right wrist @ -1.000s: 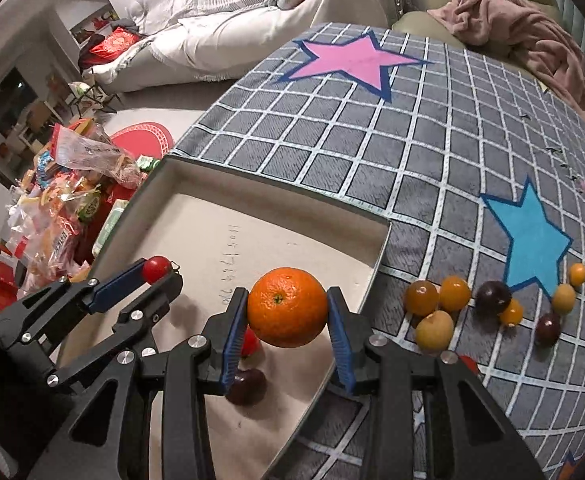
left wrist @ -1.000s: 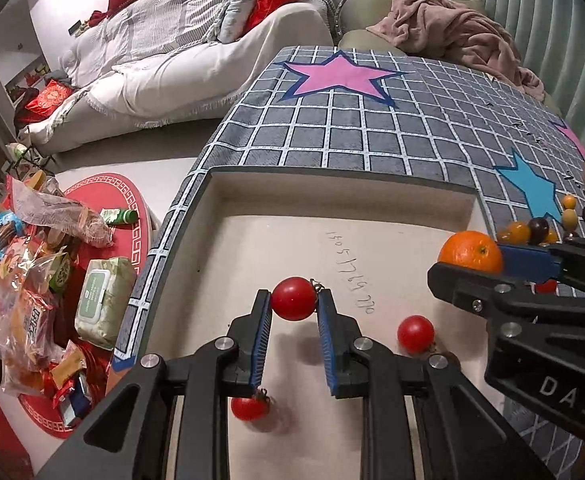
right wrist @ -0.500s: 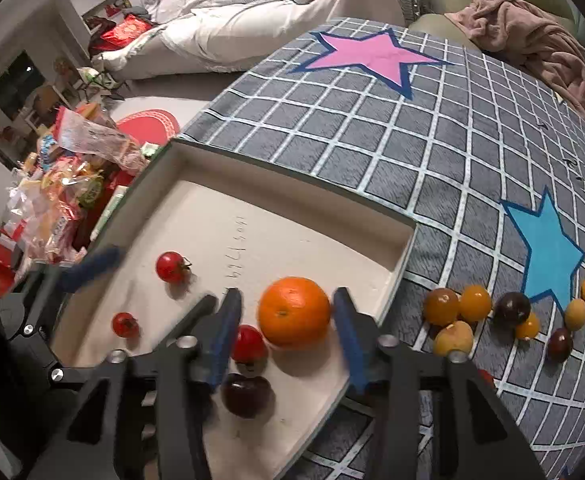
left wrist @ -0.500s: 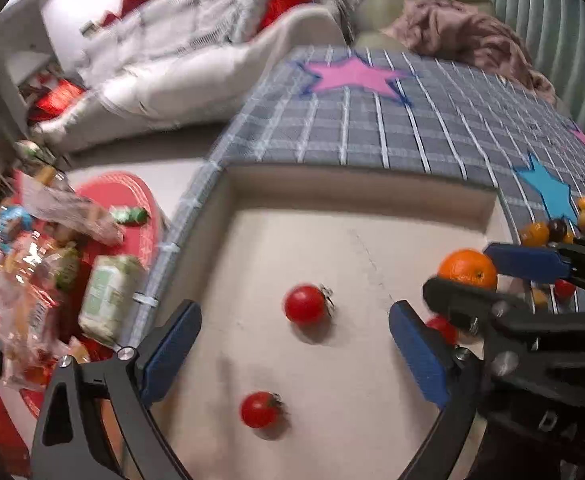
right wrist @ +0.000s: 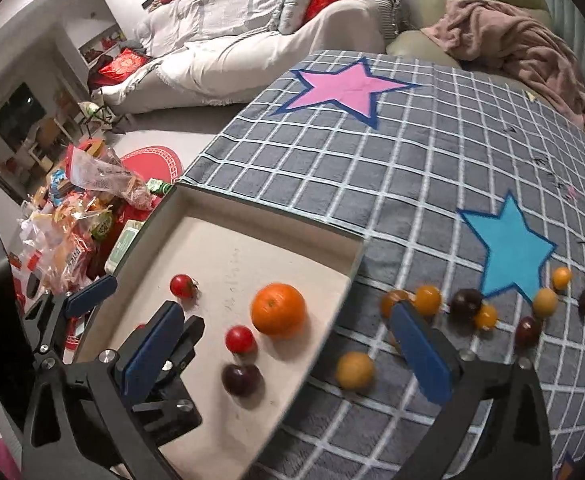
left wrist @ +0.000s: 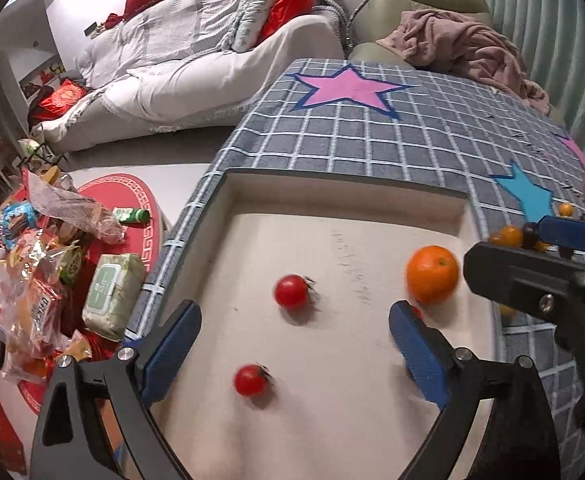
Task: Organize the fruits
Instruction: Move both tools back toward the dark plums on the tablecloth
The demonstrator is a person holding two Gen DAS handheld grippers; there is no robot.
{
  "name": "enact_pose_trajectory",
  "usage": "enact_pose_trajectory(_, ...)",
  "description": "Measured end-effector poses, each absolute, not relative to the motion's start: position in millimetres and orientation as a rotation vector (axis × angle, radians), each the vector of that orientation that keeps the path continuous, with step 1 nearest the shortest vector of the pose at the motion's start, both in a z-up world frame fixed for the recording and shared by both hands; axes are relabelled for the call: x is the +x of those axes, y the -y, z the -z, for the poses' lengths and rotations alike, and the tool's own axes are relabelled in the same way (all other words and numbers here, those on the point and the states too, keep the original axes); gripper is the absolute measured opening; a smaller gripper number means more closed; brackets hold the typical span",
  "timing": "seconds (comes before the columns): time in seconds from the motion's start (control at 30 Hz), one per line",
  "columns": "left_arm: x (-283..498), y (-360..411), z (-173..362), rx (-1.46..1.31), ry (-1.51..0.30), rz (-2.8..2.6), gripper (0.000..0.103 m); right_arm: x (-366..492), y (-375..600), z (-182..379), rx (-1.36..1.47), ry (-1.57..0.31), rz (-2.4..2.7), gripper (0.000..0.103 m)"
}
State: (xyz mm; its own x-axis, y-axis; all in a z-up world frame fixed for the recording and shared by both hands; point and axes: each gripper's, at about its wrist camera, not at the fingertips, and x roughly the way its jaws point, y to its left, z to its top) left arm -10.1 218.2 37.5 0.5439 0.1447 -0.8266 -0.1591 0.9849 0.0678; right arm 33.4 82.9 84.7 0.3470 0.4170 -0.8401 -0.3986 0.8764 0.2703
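Both claws stand over the tray (right wrist: 356,268) holding nothing: the left gripper (left wrist: 292,330) is wide, and the right gripper (right wrist: 284,334) jaws are opening. The orange (right wrist: 278,310) and tomatoes (left wrist: 291,291) lie loose inside. Lift straight clear so no pad nudges them, then go for the small fruits (right wrist: 428,300) on the cloth (right wrist: 372,152) beyond.

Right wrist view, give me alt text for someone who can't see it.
An orange lies in a shallow box with red tomatoes and a dark plum, below the right gripper, whose jaws are opening with nothing between them. More small fruits lie scattered on the grey checked cloth.
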Motion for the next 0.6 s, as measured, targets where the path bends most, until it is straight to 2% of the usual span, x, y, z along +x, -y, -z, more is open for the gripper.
enact_pose_trajectory(0.23, -27, -184, -46, -0.02, -0.974, -0.102, 0.096, 14, -29, -83, 0.057, -1.111, -0.469, 0.103)
enact_pose_trajectory(0.6, -41, -112, -48, 0.03, -0.984, 0.015, 0.096, -24, 74, -47, 0.1, -1.167, -0.258, 0.103)
